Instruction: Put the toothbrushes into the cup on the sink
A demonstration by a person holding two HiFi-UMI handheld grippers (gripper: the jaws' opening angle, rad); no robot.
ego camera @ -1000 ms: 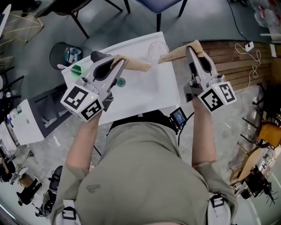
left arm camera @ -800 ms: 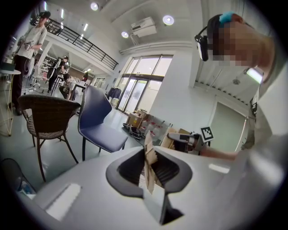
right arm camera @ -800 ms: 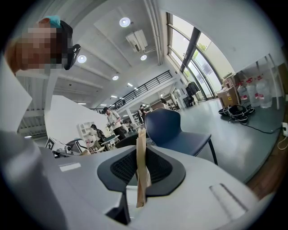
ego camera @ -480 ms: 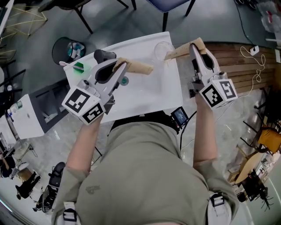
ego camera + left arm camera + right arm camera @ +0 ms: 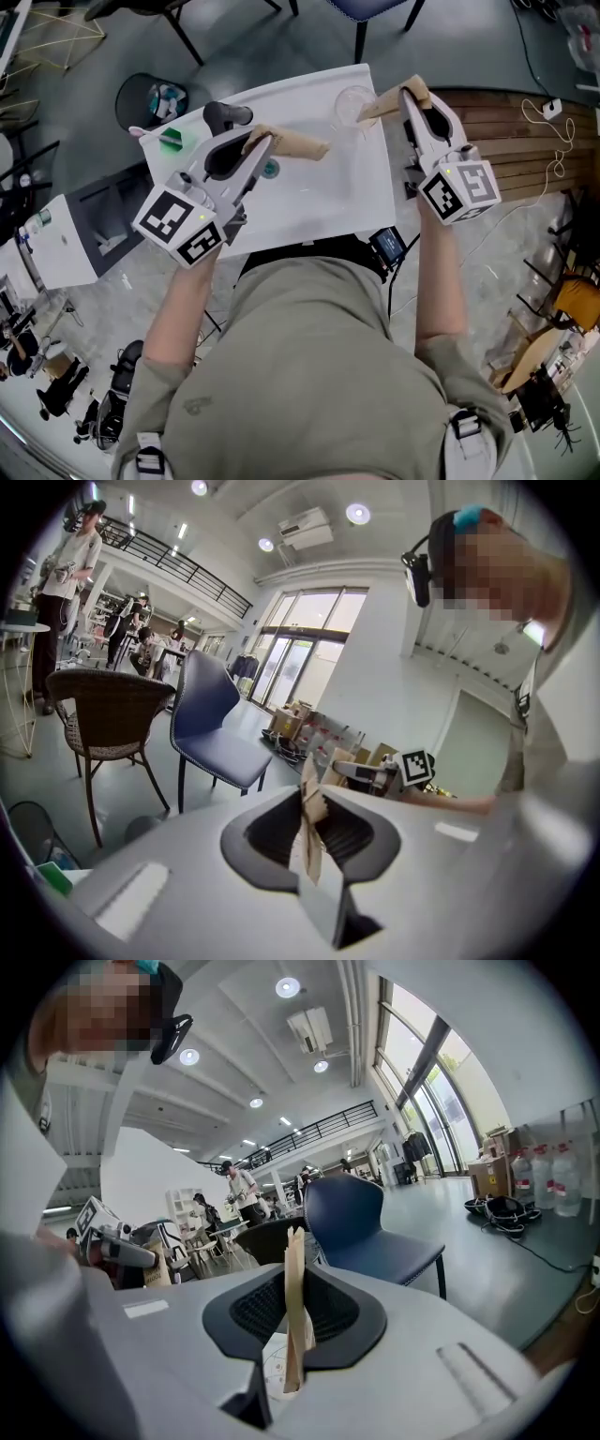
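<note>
My left gripper (image 5: 257, 142) is shut on a brown paper-wrapped toothbrush (image 5: 300, 144) that sticks out to the right over the white sink (image 5: 319, 211). In the left gripper view the same packet (image 5: 310, 836) stands edge-on between the jaws of the left gripper (image 5: 314, 834). My right gripper (image 5: 410, 94) is shut on a second brown packet (image 5: 380, 105), whose far end reaches the clear cup (image 5: 351, 103) at the sink's back right corner. In the right gripper view that packet (image 5: 293, 1302) is pinched upright in the right gripper (image 5: 292, 1314).
A dark faucet (image 5: 225, 116) and a green item (image 5: 170, 140) sit at the sink's back left; the drain (image 5: 271, 170) is under the left packet. A bin (image 5: 157, 97) stands on the floor at left, a blue chair (image 5: 214, 728) behind the sink, wooden slats (image 5: 511, 131) at right.
The right gripper has sunk a little and rolled, bringing its packet's far end closer over the cup. The left gripper and its packet have hardly moved.
</note>
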